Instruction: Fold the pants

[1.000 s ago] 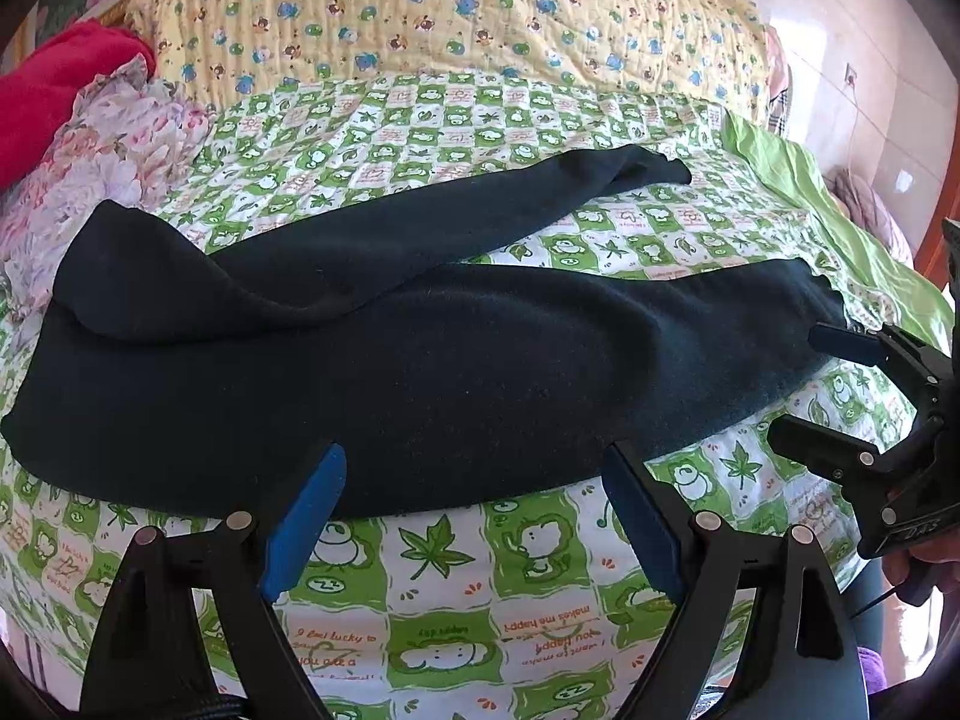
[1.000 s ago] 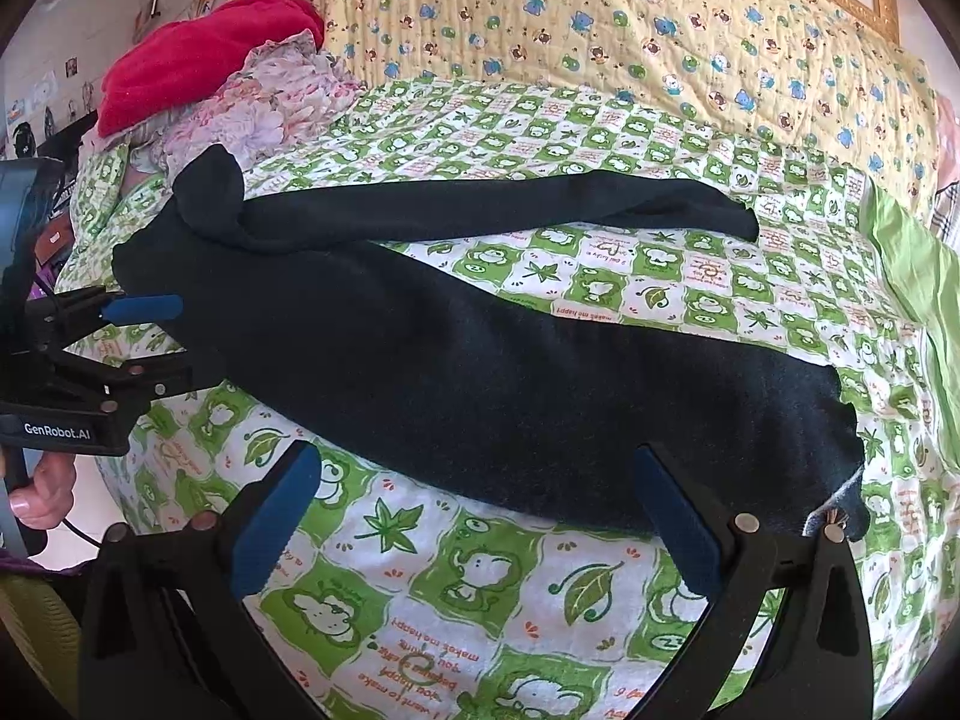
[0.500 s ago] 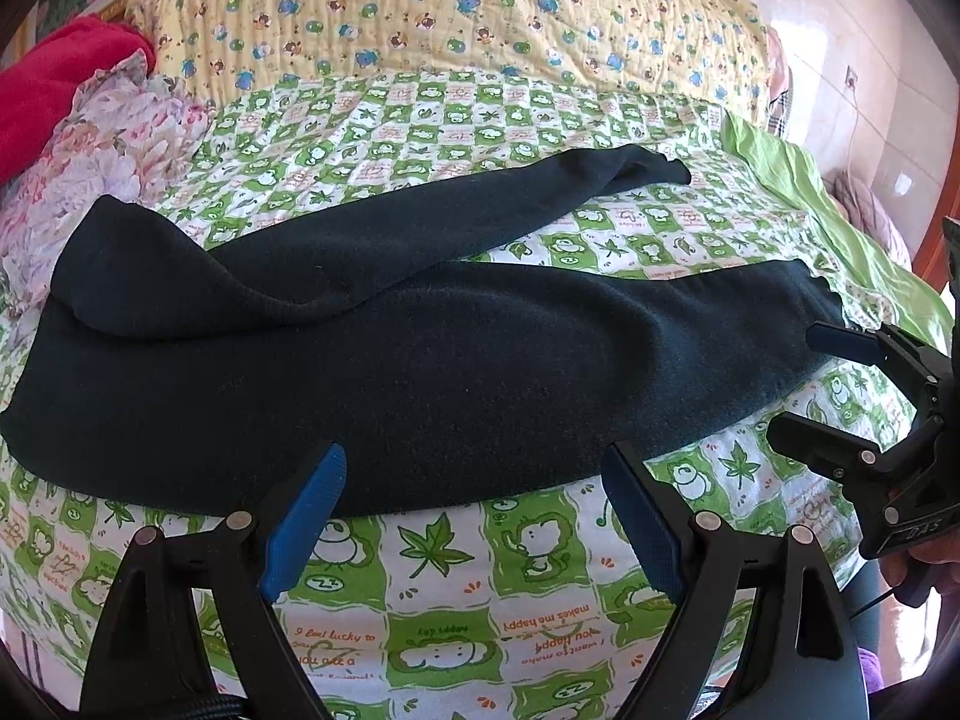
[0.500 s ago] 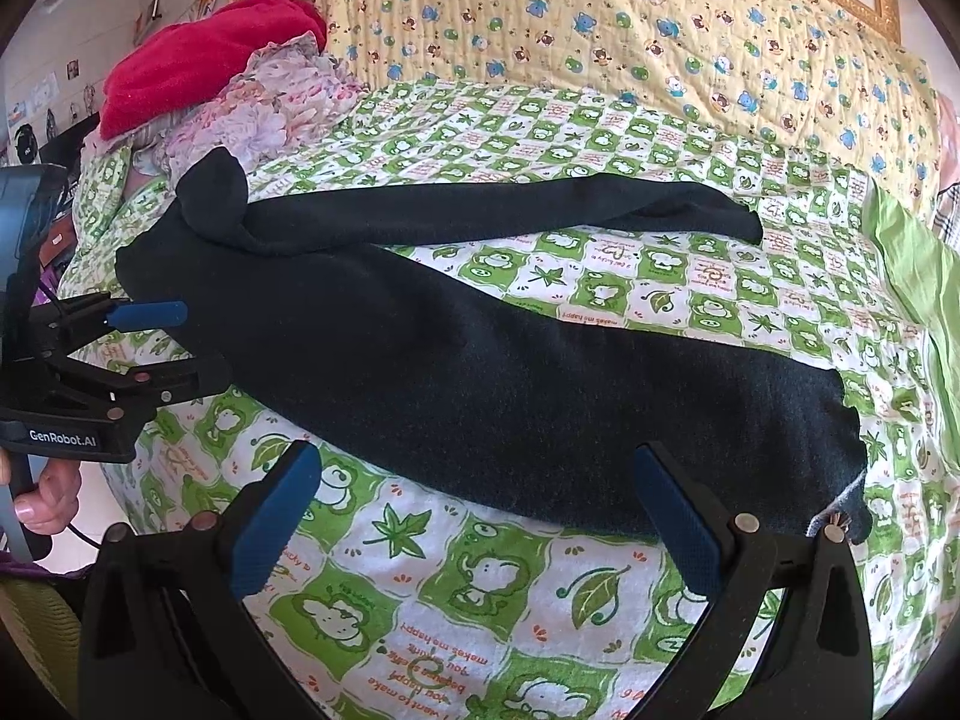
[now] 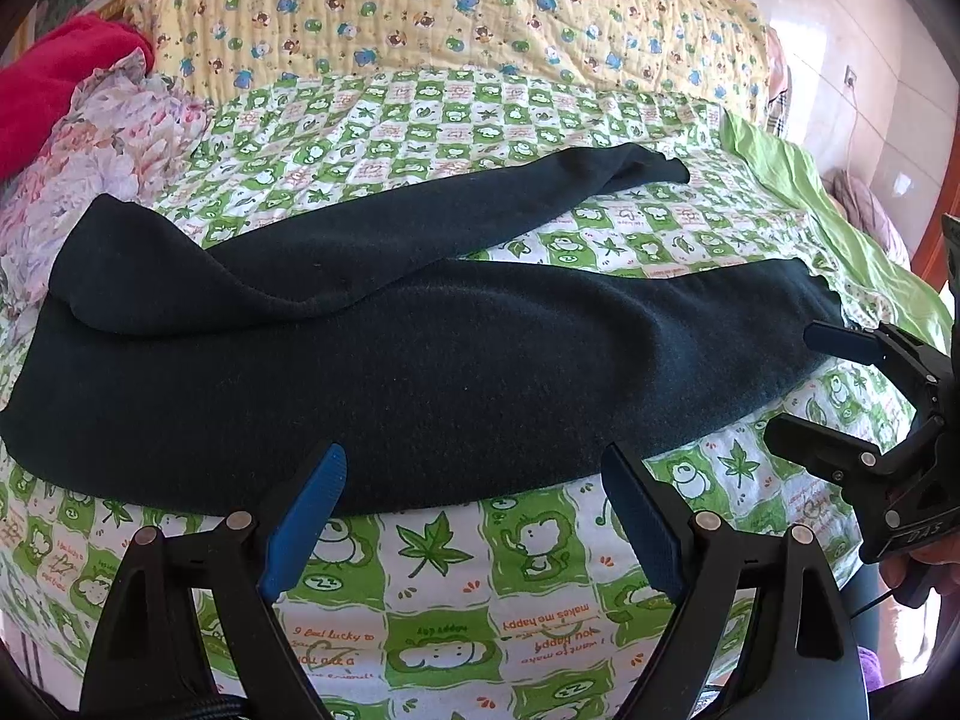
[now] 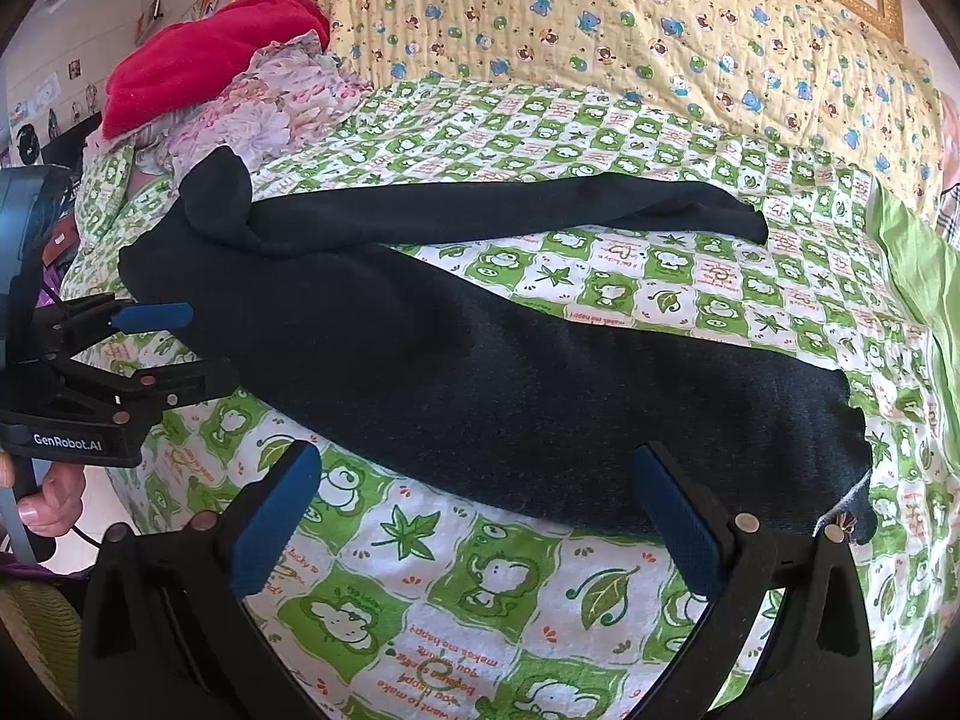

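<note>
Jaws, left gripper [image 5: 474, 519]: spread wide, empty, hovering just short of the near edge of the pants, toward the waist end.
Jaws, right gripper [image 6: 474, 513]: spread wide too, holding nothing, poised over the sheet at the near edge of the near leg, toward its cuff.
Change over the last second: almost none; both grippers crept slightly closer, pants unmoved, no cloth pinched yet.
Meaning for the task: folding not yet begun; looks like the approach before a first grasp.
Pants [image 5: 420, 360]: dark, spread flat across the near part of the bed, waist at left, legs running right.
Near leg [image 6: 600, 408]: lying straight, cuff at far right with a small pale tag at the corner.
Far leg [image 5: 480, 210]: angled away toward the far right, apart from the near leg, a wedge of sheet showing between them.
Waist end: bunched into a soft hump at far left, lying against the floral fabric [image 5: 102, 144].
Likely next call: bring one leg onto the other, judged from the open V between them.
Bed sheet [image 5: 456, 576]: green and white checks with cartoon prints.
Farther back: red cloth [image 6: 198, 66] atop the floral pile at left; yellow quilt [image 6: 600, 30] along the far side.
</note>
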`<state>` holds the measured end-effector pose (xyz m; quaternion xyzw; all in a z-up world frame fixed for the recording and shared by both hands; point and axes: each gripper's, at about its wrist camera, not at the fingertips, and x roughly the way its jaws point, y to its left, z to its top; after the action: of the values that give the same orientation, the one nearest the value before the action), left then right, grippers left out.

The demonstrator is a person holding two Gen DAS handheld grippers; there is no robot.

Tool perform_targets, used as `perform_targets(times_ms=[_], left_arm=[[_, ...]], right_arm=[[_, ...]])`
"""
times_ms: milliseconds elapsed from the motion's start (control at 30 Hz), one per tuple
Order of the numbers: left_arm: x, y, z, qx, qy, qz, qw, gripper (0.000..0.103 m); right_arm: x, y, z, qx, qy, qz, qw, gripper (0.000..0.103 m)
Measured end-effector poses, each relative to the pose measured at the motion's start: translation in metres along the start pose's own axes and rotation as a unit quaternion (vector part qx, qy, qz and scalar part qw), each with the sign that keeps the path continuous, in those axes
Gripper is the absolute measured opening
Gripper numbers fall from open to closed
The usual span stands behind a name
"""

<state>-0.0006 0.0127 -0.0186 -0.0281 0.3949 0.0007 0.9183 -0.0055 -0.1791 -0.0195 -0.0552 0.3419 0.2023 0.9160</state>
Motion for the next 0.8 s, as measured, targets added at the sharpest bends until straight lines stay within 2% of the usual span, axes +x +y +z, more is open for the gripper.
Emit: perform_targets(times_ms=[467,800], left_arm=[[0.002,0.001,0.005,0.005,0.003,-0.006,1.0,0.088],[0.008,0.002,0.017,0.006,0.006,-0.011,0.9999,0.088]], right_arm=[[-0.004,-0.006,0.008,0.015,-0.008,0.006,1.0,0.103],[-0.001,-0.028,0.013,0.063,-0.011,0.025,0.998,0.103]])
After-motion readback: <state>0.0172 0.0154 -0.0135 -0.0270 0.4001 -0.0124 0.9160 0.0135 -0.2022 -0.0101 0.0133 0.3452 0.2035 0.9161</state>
